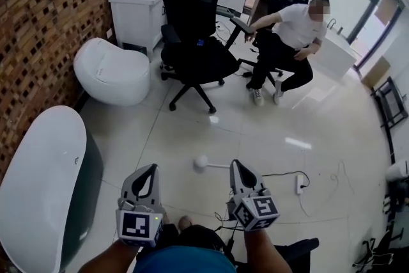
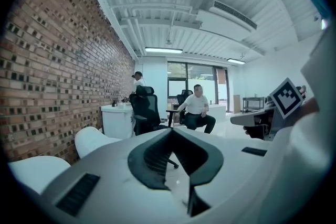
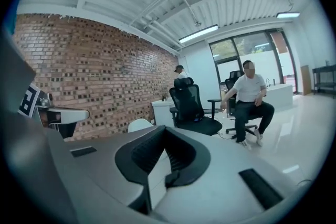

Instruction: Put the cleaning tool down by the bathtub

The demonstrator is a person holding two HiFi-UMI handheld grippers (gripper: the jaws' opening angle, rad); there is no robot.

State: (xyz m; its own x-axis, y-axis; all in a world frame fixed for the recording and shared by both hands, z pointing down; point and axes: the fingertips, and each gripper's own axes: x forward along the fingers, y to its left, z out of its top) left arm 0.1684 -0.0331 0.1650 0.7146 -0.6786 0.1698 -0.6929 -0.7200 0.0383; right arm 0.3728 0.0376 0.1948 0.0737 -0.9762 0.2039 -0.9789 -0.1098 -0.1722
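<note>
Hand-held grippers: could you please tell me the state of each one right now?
Left hand-held gripper: closed, nothing between its jaws.
Right hand-held gripper: closed, nothing between its jaws.

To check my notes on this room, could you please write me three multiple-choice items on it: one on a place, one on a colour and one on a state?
1. The white ceramic toilet stands:
A) by the red brick wall, between the white oval bathtub and the white vanity cabinet
B) under the windows
C) mid-floor

2. The shirt of the seated person is:
A) red
B) white
C) black

3. The nearer black mesh office chair is:
A) tipped over
B) occupied
C) empty and upright

Answers:
1 A, it sits by the wall between those two.
2 B, the short-sleeved shirt is white.
3 C, nobody sits on it and it stands on its base.
</note>
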